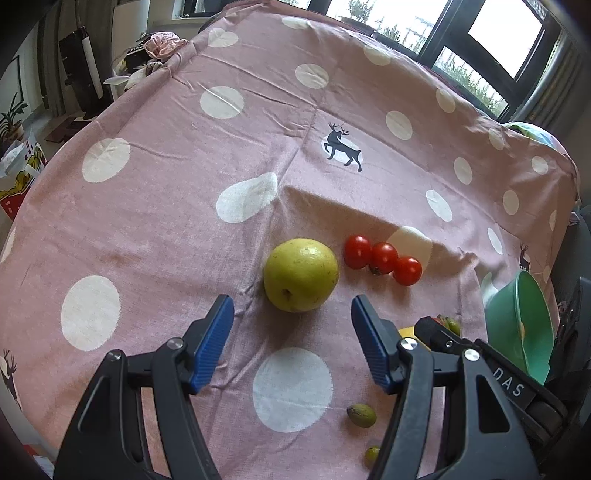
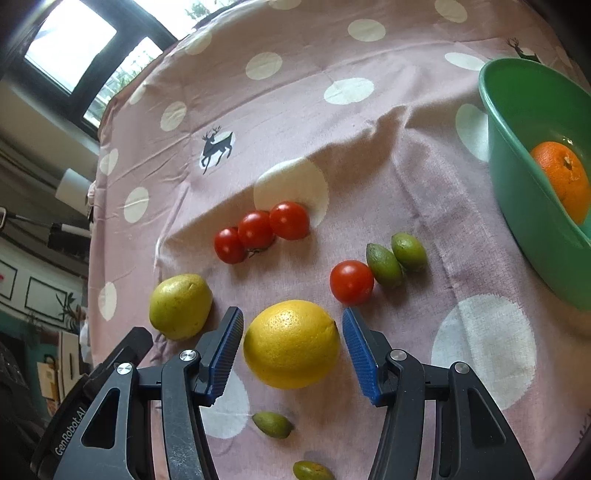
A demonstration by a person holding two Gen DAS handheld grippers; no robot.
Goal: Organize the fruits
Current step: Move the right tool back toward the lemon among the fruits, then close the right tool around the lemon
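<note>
A yellow-green pear lies on the pink dotted cloth just ahead of my open left gripper; it also shows in the right wrist view. A row of three cherry tomatoes lies beyond it. My open right gripper straddles a yellow lemon, the blue pads on either side, not touching. A single tomato and two small green fruits lie past it. A green bowl at the right holds an orange.
More small green fruits lie near the grippers. The green bowl shows at the right in the left wrist view. The table's far edge runs beneath windows. Clutter stands off the table's left side.
</note>
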